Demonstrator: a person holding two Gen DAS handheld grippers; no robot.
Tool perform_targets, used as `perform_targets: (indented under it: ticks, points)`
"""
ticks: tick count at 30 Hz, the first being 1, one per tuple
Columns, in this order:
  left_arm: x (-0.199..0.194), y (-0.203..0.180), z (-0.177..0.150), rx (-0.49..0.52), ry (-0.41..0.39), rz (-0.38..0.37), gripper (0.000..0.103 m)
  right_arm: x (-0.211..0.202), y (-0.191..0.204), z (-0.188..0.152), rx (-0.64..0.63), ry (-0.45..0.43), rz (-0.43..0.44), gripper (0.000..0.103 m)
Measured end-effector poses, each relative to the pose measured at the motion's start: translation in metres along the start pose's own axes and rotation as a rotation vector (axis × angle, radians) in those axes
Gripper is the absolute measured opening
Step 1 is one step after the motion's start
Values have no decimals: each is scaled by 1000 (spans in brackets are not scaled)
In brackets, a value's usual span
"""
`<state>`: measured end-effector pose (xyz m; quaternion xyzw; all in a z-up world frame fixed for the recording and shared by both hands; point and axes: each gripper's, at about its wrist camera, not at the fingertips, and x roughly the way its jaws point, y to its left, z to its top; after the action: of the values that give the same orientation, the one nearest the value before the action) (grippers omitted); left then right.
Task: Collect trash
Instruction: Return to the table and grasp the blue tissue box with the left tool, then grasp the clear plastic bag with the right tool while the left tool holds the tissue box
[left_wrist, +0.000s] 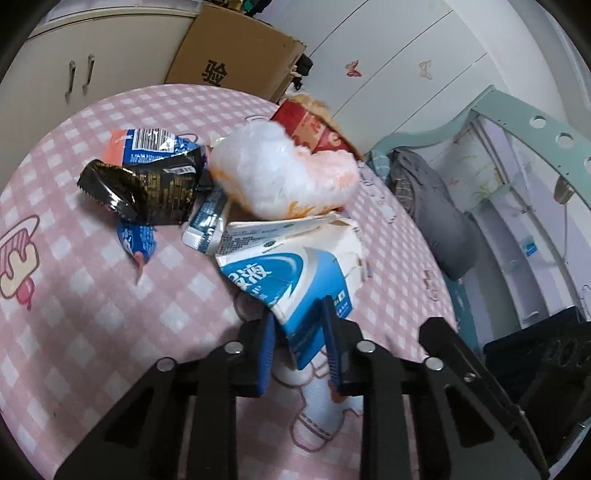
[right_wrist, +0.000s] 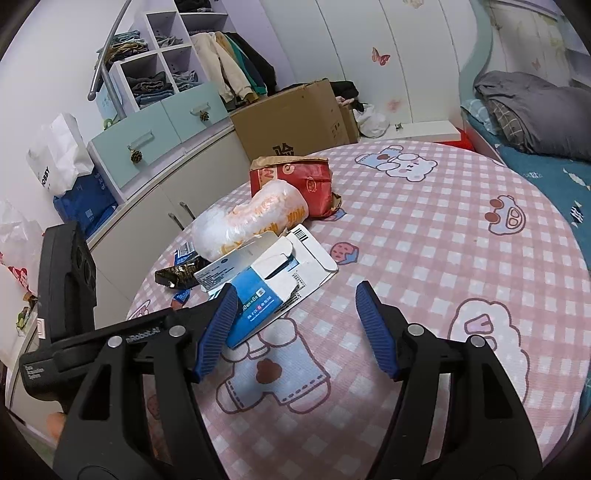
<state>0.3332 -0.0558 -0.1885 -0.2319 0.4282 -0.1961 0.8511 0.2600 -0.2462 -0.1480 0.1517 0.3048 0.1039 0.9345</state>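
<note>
A torn blue and white carton (left_wrist: 295, 273) lies on the pink checked table (left_wrist: 110, 314). My left gripper (left_wrist: 298, 314) is shut on the carton's near corner. Behind it lie a crumpled clear plastic bag (left_wrist: 284, 173), a red paper bag (left_wrist: 314, 129), a black wrapper (left_wrist: 147, 188) and blue wrappers (left_wrist: 155, 144). My right gripper (right_wrist: 295, 295) is open and empty, above the table just right of the carton (right_wrist: 266, 284). The left gripper's body (right_wrist: 66, 280) shows at the left of the right wrist view. The plastic bag (right_wrist: 251, 218) and red bag (right_wrist: 295, 181) lie beyond.
A cardboard box (right_wrist: 295, 118) stands on the floor past the table. Cabinets and drawers (right_wrist: 155, 136) line the left wall. A bed with a grey blanket (right_wrist: 535, 110) is at the right. The table's right half (right_wrist: 461, 240) holds only the printed cloth.
</note>
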Motion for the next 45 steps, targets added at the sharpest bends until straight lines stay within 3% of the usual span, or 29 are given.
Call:
perform_targets:
  ticks: [7,10,16,20,24,31,33,35,36,37,38,40,43,45]
  points:
    - [-33,-24,-15,116,-58,-53,4,-16,12,-2,-21,-22,6,66]
    - [-55,-31,-19,172,-117,-17,3,-21,20,-1,-28,-32,15,66]
    - [-105,-16,-17,173,-217,-11,3,-20,42,0,-59,-29,43,66]
    - [-135,-5,-12,181,-332,105,3,-3,52,3,-46,-5,64,66]
    - [-144,3,-6,180,-397,237,3,16,55,8,-9,9,59,67]
    - [-137,15,0,186,-431,353,3,52,43,16,44,30,-65,78]
    - [-130,20,2,182,-418,353,3,63,39,16,29,70,-113,78]
    - [-128,23,3,183,-412,355,3,75,31,14,59,135,-100,78]
    - [-126,26,4,181,-405,354,3,78,28,14,69,151,-90,77]
    - [-124,28,3,177,-399,350,3,80,27,13,69,164,-83,63]
    - [-123,29,3,173,-393,345,3,80,29,13,56,173,-69,58]
    - [-124,33,3,162,-381,340,3,78,33,12,30,165,-66,53]
    - [-129,35,1,157,-381,335,3,58,48,10,-42,80,-95,51]
    - [-136,39,-1,147,-383,325,3,46,58,8,-58,45,-65,51]
